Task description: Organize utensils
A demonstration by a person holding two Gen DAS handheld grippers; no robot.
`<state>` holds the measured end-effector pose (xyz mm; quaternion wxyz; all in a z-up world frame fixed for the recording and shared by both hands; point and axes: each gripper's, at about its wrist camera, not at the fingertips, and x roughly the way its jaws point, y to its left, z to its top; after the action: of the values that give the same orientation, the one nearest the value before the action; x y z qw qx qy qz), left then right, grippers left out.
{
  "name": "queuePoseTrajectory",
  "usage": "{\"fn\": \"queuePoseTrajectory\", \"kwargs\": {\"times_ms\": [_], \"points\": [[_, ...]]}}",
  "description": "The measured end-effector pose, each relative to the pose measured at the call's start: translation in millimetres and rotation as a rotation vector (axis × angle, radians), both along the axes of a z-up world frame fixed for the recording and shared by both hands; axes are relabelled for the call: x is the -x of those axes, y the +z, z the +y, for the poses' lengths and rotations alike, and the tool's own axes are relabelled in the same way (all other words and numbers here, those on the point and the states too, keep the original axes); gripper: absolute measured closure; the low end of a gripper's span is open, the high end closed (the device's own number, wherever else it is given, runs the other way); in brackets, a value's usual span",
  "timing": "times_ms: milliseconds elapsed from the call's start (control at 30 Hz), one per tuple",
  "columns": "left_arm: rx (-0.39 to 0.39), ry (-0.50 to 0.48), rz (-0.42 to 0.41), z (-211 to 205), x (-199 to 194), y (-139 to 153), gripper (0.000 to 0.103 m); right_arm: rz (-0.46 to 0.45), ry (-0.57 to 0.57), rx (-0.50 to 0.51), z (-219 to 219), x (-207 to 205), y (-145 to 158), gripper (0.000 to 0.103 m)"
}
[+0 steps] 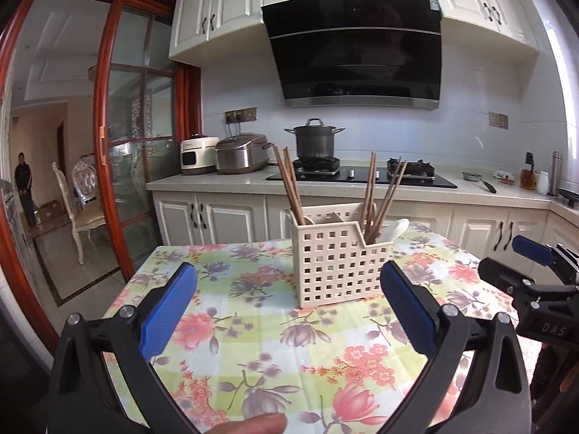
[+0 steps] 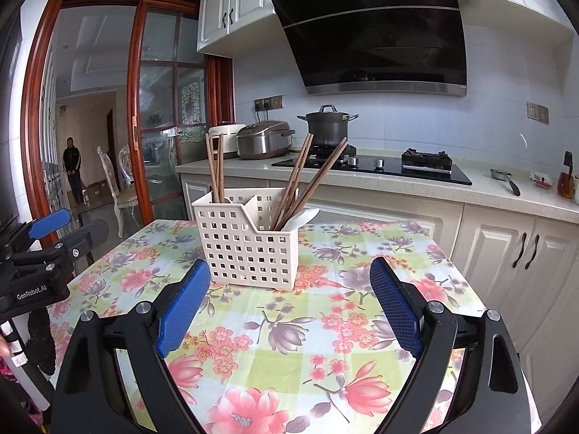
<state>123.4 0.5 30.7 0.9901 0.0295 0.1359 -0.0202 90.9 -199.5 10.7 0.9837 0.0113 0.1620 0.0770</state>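
Note:
A cream perforated utensil holder point(image 1: 338, 264) point(image 2: 249, 240) stands on the floral tablecloth point(image 1: 253, 329) point(image 2: 289, 325). Brown chopsticks point(image 1: 289, 188) point(image 2: 215, 170) lean in its left compartment. More chopsticks point(image 1: 383, 199) point(image 2: 307, 181) and a white spoon point(image 1: 394, 229) point(image 2: 304, 217) stand in the right one. My left gripper point(image 1: 287, 282) is open, in front of the holder, holding nothing. My right gripper point(image 2: 289, 278) is open too, just short of the holder. Each gripper shows at the side of the other's view, the right gripper point(image 1: 532, 253) and the left gripper point(image 2: 50, 224).
Behind the table runs a kitchen counter point(image 1: 217, 179) with a rice cooker point(image 1: 242, 153), a pot point(image 1: 315, 141) on the stove and white cabinets below. A sliding glass door point(image 1: 119, 137) is left, with chairs and a person point(image 1: 23, 188) beyond. A fingertip point(image 1: 249, 425) shows at the bottom edge.

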Motion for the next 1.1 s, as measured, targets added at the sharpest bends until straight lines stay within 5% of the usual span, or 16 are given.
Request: {"fn": "queuePoseTrajectory", "kwargs": {"times_ms": [1100], "points": [[0.001, -0.026, 0.062, -13, -1, -9, 0.005, 0.004, 0.012, 0.036, 8, 3, 1, 0.019]]}}
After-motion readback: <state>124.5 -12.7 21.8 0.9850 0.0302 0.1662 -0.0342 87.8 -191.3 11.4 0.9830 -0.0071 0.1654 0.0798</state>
